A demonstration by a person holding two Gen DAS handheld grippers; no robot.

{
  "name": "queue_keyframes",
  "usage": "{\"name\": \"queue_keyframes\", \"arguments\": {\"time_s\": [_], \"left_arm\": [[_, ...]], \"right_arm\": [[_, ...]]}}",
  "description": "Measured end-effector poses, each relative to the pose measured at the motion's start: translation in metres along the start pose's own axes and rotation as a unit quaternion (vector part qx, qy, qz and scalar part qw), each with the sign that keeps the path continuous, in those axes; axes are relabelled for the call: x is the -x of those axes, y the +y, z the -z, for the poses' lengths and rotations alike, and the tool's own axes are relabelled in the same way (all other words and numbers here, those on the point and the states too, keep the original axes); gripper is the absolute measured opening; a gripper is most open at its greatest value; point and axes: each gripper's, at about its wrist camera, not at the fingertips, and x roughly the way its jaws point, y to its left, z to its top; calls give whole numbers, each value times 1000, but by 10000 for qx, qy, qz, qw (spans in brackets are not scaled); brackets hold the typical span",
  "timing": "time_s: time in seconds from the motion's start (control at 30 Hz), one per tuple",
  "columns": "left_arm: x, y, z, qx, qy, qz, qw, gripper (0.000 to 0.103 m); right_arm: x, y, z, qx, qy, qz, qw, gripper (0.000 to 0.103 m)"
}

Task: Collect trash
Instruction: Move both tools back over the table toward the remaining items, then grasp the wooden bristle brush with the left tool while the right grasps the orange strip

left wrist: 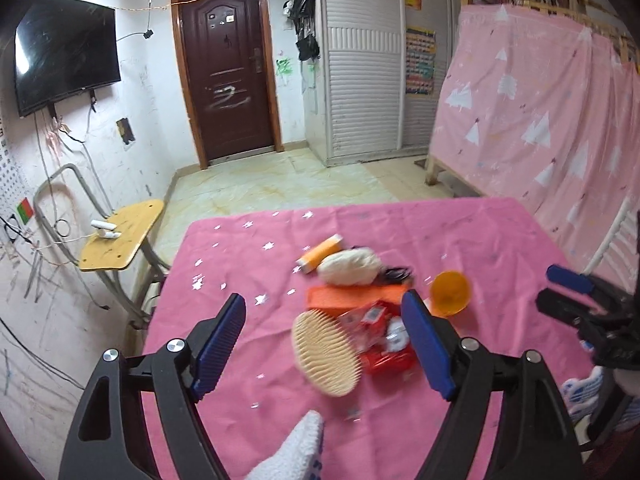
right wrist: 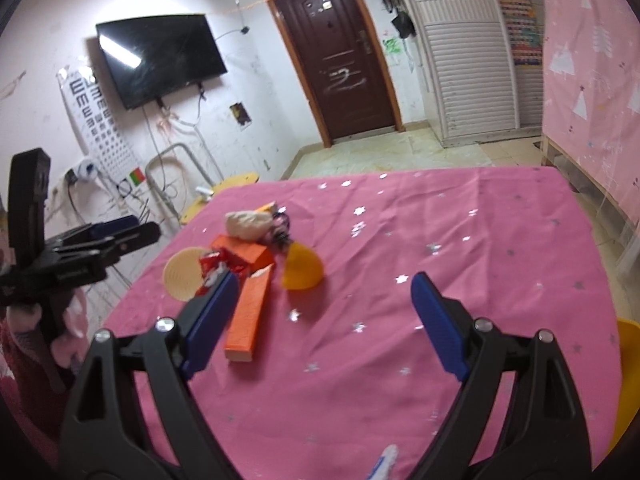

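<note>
Both grippers are held wide apart, empty: left gripper (left wrist: 324, 344) above the round brush (left wrist: 325, 354), right gripper (right wrist: 324, 322) with the orange box (right wrist: 250, 314) at nine o'clock.

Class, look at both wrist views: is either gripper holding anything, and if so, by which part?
Nothing is held. The left gripper and right gripper are both open above the pink tablecloth.
</note>
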Motion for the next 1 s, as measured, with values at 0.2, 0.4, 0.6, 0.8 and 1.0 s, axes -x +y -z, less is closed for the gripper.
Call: {"name": "queue_keyframes", "arguments": {"time_s": [0.2,0.4,0.6,0.8,1.0], "left_arm": [[-25,12,17,49,392,18,9992,71],[-48,23,29,321,814,369,9955,48],[-68,29,35,651,1136,825,9880,35],[-79,31,37,888,1203,1116,9824,29],[-74,39,41,1071,1047,1112,9824,24]], "right_arm": [[-19,23,4,368,346,-13,9987,84],[-36,49,8,836,619,53,9946,84],[-51,62,10,1051,794,180,9911,84],[-58,71,10,1189,907,238,9885,84],[-69,82,14,1469,1107,391,9822,60]]}}
